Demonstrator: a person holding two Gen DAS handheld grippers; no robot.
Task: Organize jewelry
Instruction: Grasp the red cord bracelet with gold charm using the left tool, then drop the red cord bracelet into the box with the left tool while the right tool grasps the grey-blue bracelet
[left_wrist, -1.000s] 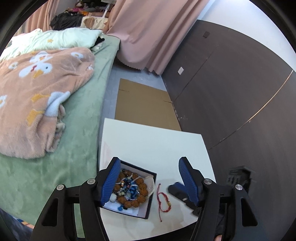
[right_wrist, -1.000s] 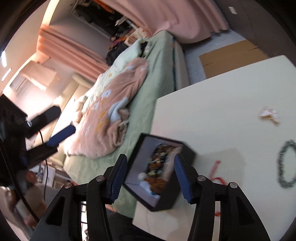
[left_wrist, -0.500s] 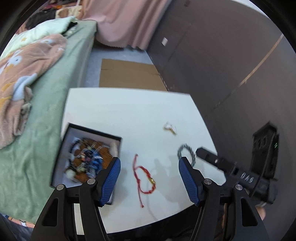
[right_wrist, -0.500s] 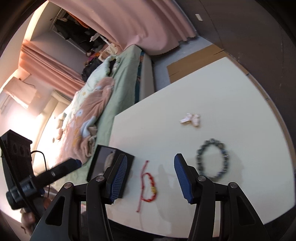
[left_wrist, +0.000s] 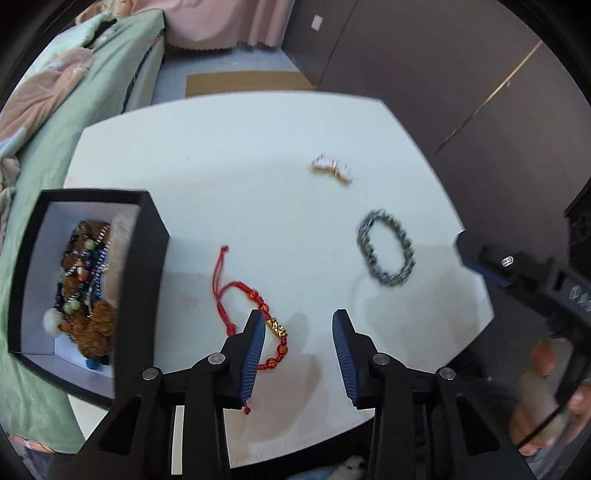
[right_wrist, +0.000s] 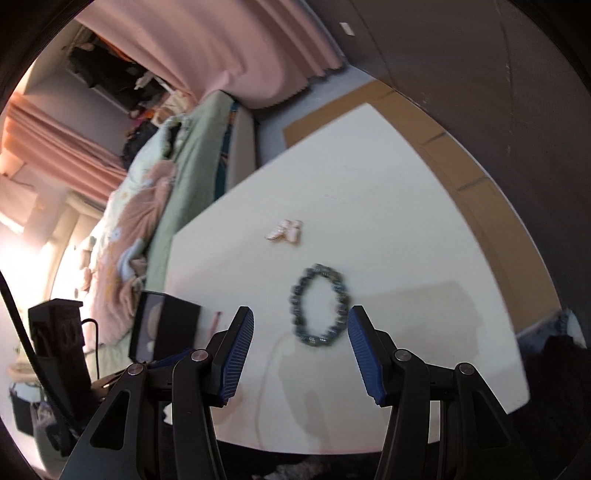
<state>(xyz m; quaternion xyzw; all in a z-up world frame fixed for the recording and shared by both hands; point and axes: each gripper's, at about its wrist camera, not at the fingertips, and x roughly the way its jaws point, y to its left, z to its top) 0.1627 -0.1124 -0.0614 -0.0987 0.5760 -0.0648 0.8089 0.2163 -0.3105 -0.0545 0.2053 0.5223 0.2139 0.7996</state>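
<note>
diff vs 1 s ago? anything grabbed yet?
Nothing grabbed. The left gripper swung from over the black box to the red cord bracelet; the right gripper moved off the box to frame the grey bead bracelet. Both stay open. Bracelets, the small pale piece and box lie unmoved on the white table.

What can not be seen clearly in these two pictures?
- Red cord bracelet: left wrist view, partly behind left tongs.
- Black box contents: right wrist view, too steep.
- Small pale trinket: both views, blurred.
- Grey bead bracelet: blurred by motion.
</note>
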